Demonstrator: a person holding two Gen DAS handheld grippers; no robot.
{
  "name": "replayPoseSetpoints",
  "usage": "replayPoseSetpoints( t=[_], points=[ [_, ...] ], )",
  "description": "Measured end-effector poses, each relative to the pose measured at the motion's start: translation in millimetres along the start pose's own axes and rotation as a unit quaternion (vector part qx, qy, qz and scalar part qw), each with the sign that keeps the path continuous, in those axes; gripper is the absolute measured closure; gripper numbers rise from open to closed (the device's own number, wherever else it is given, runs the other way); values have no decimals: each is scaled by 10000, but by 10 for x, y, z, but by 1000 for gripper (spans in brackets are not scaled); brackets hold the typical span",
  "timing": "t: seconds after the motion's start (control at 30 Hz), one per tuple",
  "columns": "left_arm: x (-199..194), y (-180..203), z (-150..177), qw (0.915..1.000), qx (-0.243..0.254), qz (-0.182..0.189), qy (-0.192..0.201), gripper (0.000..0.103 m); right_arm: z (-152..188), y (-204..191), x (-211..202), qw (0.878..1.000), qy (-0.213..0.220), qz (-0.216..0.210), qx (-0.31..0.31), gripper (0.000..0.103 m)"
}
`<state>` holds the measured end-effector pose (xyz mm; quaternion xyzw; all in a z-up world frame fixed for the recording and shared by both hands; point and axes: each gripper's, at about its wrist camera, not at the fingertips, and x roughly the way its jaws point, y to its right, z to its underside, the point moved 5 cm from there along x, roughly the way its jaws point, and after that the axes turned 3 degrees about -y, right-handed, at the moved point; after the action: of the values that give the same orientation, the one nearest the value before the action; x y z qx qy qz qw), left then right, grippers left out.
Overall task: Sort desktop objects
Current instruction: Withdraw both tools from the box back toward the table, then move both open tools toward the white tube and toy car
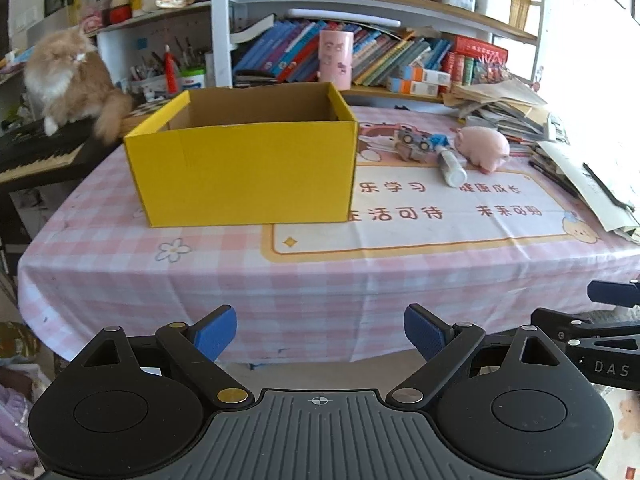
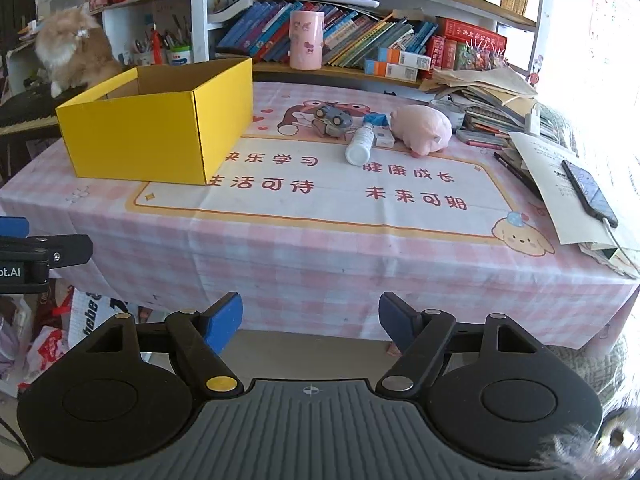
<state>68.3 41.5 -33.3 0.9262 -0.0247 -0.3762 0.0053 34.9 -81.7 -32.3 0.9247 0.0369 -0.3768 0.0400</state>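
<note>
Left gripper (image 1: 320, 334): jaws spread wide, nothing between the blue pads; held off the near edge of the table, facing the yellow cardboard box (image 1: 244, 168).

Right gripper (image 2: 310, 322): jaws likewise wide apart and empty; also short of the table edge, looking over the printed desk mat (image 2: 320, 184).

Box: open-topped, at about 11 o'clock in the right wrist view and at 12 o'clock in the left; its inside is not visible from this height.

Objects to sort: a toy car (image 2: 332, 120), a white bottle (image 2: 360, 144) and a pink plush pig (image 2: 420, 128), clustered at roughly 12 to 1 o'clock from the right gripper, well apart from it, to the right of the box.

Bottle axis: lying down, its long axis running from 12 toward 6 o'clock, bottom toward the viewer, blue cap end away.

Nearer hand: judged the right one; from the left gripper the cluster sits off at 1 o'clock.

Coming move: likely a reach forward with the right gripper, closing across the bottle's width.

Bystander: a long-haired cat (image 2: 72, 48) sits beyond the box at 10 o'clock.
</note>
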Motion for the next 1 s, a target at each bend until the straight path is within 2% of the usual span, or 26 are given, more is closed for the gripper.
replayPoseSetpoints(
  t=[0.43,0.8,0.9,1.0],
  points=[
    [161,374,-184,9983,452,342,98,10,-82,195,89,9998,-51,211,-52,29],
    [351,751,-308,9939,904,620,89,10,-100,495,180,9990,-128,397,182,29],
    [394,847,-348,9921,1104,588,105,10,-106,579,229,9986,-128,415,306,29],
    [379,902,-454,9916,1158,494,308,10,-168,703,285,9979,-99,405,491,29]
  ],
)
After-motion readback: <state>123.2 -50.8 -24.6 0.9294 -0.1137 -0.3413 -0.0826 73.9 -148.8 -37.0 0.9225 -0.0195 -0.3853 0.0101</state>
